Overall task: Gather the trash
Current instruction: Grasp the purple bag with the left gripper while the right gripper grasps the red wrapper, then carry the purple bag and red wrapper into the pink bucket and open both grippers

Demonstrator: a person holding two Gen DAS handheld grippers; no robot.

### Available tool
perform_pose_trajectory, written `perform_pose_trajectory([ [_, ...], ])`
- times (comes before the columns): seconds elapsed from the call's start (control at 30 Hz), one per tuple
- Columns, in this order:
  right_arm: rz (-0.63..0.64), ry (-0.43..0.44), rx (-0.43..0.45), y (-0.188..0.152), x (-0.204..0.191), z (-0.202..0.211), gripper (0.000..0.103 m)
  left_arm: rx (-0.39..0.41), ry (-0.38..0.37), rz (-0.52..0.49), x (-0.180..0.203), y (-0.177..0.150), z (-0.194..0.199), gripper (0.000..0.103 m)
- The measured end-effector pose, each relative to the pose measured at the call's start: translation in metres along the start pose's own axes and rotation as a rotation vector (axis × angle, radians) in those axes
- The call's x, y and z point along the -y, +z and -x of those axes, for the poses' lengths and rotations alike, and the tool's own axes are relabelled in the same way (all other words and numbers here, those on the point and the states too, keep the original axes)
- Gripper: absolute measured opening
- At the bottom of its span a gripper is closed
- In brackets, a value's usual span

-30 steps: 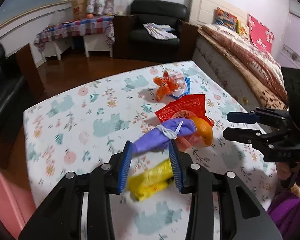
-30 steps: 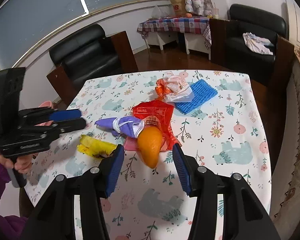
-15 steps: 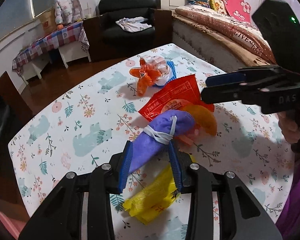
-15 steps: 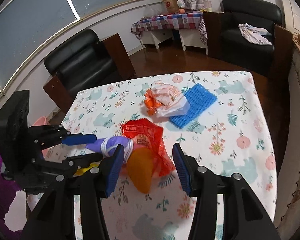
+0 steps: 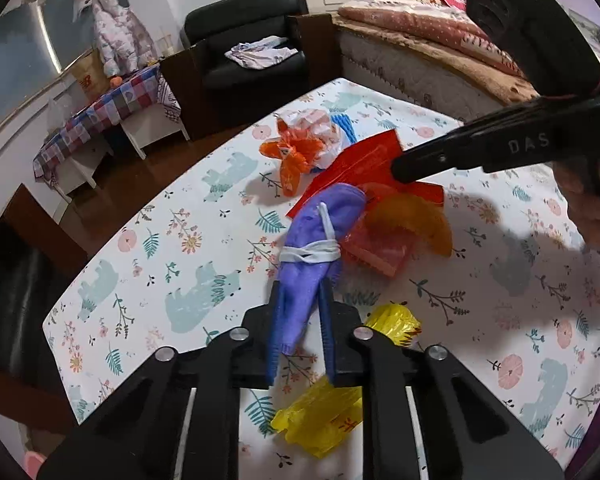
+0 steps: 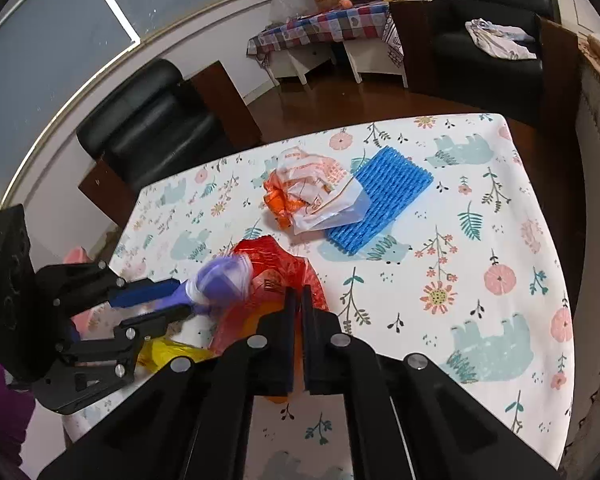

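Home bedrm: bed (image 5: 428,28), armchair (image 5: 252,52) (black leather).

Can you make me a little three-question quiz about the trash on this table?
1. True or false: the left hand-held gripper is shut on the purple mask.
2. What colour is the wrapper lying under the left hand-held gripper?
3. The right hand-held gripper pinches: A) blue foam mat B) red bag C) white bag

Key: 1 true; 2 yellow; 3 B.
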State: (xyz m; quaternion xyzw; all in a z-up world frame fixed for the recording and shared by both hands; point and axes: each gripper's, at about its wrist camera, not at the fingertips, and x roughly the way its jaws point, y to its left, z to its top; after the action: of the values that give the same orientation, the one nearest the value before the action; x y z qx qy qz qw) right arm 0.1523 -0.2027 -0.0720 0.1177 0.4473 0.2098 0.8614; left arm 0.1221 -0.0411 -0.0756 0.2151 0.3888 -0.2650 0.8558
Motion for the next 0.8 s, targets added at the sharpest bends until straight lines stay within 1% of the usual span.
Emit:
perform_pose_trajectory([
  [0.1,0.007,0.003,0.027,0.002,-0.002,0.010,0.001,0.015,-0.020,0.066,-0.009,-0.001,0.007,0.009],
  [0.17,0.013,0.005,0.045,0.003,-0.004,0.017,0.001,0.022,-0.027,0.111,-0.014,-0.002,0.012,0.009],
  [0.27,0.027,0.007,0.071,0.004,-0.009,0.029,0.001,0.042,-0.044,0.205,-0.024,-0.006,0.024,0.009],
  [0.47,0.052,0.030,0.124,0.009,-0.025,0.048,0.001,0.079,-0.066,0.423,-0.042,-0.020,0.048,0.009],
  [0.53,0.059,0.052,0.152,0.011,-0.031,0.056,0.001,0.094,-0.054,0.456,-0.043,-0.024,0.057,0.009],
  [0.7,0.091,0.084,0.204,0.014,-0.051,0.067,0.001,0.160,-0.024,0.526,-0.045,-0.034,0.089,0.009],
  [0.8,0.110,0.098,0.188,0.016,-0.065,0.064,0.001,0.195,0.007,0.561,-0.049,-0.040,0.109,0.009],
])
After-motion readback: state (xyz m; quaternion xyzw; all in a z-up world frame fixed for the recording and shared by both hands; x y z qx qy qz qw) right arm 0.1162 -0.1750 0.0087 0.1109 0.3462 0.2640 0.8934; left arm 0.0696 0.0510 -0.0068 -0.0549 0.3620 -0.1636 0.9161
